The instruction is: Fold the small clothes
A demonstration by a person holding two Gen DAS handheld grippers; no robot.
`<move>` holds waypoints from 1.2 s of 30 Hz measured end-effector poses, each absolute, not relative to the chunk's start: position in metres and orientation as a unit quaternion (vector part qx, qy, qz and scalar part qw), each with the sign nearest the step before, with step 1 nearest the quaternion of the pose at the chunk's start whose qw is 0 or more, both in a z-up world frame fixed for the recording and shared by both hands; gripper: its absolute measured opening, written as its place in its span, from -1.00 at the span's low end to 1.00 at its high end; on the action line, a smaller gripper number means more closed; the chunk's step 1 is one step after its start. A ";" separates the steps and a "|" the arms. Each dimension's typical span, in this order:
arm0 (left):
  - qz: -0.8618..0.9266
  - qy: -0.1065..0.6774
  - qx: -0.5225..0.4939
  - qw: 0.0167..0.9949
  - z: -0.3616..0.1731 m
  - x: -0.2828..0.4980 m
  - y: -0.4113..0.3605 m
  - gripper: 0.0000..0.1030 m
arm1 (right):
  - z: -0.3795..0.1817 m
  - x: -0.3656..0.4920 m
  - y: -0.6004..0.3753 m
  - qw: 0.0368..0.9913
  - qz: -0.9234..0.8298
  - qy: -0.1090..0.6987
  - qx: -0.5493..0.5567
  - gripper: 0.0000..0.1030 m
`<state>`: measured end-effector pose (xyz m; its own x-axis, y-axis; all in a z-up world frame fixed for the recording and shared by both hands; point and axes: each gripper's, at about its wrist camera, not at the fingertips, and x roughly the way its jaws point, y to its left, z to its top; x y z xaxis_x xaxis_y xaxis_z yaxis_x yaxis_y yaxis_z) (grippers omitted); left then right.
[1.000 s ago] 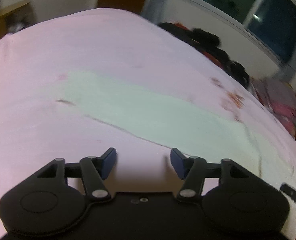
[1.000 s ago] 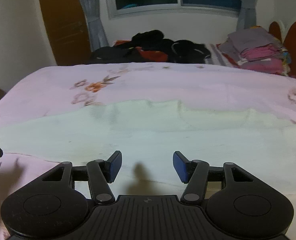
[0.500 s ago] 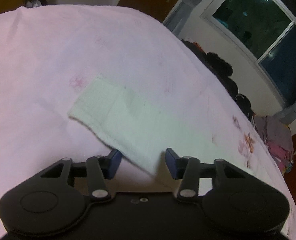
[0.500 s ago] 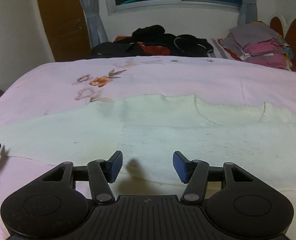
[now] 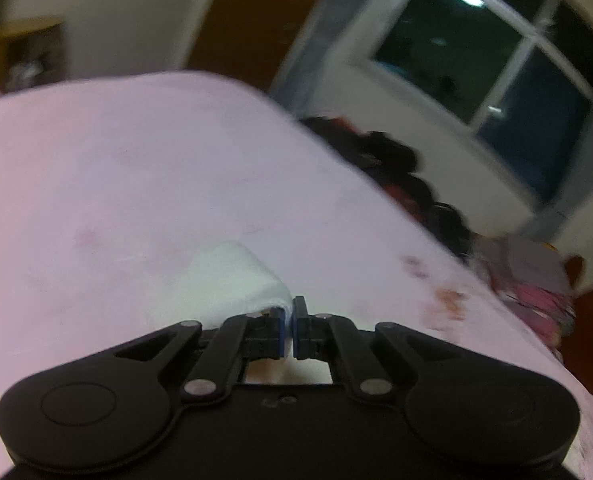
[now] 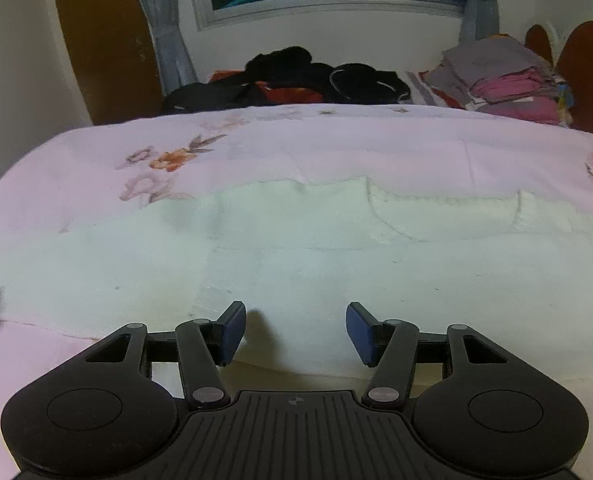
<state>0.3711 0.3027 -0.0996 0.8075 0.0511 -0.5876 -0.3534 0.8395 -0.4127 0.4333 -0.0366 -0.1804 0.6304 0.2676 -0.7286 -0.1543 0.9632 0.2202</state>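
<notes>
Garment (image 6: 336,264) nubby white cloth; bedsheet (image 6: 336,140) smooth pink cloth.

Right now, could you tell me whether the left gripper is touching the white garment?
Touching: the left wrist view shows the left gripper shut on the white garment's edge.

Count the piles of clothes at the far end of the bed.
2: a dark heap below the window, and a folded stack to its right by the headboard. More may lie out of view.
</notes>
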 end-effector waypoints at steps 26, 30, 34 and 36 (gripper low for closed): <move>-0.216 0.381 -0.032 0.898 -0.128 0.403 -0.046 0.38 | -0.151 0.367 -0.218 0.911 0.016 0.379 0.160 0.10; -0.189 0.357 -0.013 0.915 -0.113 0.386 -0.020 0.43 | -0.149 0.371 -0.198 0.913 0.053 0.374 0.151 0.10; -0.118 0.360 0.000 0.925 -0.114 0.379 0.017 0.43 | -0.145 0.376 -0.165 0.915 0.103 0.369 0.127 0.10; -0.087 0.371 -0.009 0.924 -0.119 0.377 0.037 0.42 | -0.145 0.378 -0.147 0.915 0.122 0.369 0.110 0.10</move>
